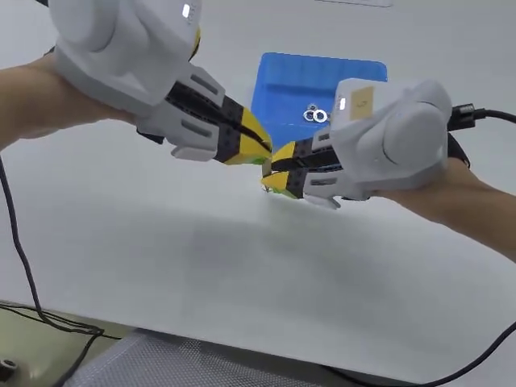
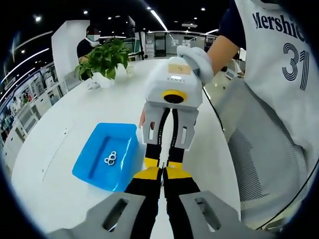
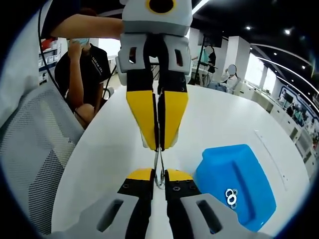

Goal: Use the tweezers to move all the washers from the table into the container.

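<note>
Both tools meet tip to tip over the white surface (image 1: 242, 266). The left tool (image 1: 266, 150) reaches in from the upper left of the head view and the right tool (image 1: 271, 174) from the right, their yellow tips almost touching just in front of the blue container (image 1: 282, 89).

The head view hides what lies between them. The right gripper view shows it: thin metal tweezers (image 3: 158, 167) run from the left tool (image 3: 158, 145), whose yellow jaws are clenched on one end, down to the right tool (image 3: 159, 175), whose jaws are pressed against the other end. In the left gripper view the left tool (image 2: 162, 175) has its jaws drawn together, and the right tool (image 2: 163, 162) faces it head-on, with a sliver of the tweezers (image 2: 162, 168) between them.

A small cluster of washers (image 1: 314, 115) lies inside the container, near its front edge. The left gripper view places the container (image 2: 94, 164) to the left with the washers (image 2: 110, 158) on its floor. The right gripper view places the container (image 3: 239, 164) to the right with the washers (image 3: 231, 197) near a corner.

Past the container, the left gripper view takes in a potted plant (image 2: 102, 59) at the far end of the surface and a person in a numbered jersey (image 2: 279, 74) beside a mesh chair (image 2: 249, 144).
</note>
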Available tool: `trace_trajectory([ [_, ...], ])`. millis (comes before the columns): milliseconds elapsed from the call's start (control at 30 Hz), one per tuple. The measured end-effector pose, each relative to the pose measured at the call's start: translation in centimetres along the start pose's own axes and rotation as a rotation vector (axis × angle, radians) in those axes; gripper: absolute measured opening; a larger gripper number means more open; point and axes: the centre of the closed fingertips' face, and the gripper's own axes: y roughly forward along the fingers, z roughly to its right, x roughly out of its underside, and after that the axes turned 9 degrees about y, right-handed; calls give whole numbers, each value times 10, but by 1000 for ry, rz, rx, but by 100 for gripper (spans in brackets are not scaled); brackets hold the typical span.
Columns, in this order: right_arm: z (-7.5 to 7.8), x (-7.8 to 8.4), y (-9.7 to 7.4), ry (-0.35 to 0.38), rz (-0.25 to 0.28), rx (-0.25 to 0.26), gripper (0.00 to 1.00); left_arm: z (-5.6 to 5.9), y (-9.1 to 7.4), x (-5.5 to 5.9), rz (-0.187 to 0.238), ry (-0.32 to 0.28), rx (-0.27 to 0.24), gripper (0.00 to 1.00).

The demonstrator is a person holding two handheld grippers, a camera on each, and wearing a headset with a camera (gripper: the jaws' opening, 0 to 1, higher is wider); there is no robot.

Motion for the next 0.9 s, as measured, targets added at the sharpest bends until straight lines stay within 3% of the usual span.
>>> trace_trajectory([
  [433, 0, -13, -16, -18, 18, 20, 9, -4, -6, -17, 8, 24, 1, 6],
  [900, 14, -37, -43, -43, 62, 96, 9, -18, -19, -53, 8, 120, -21, 6],
])
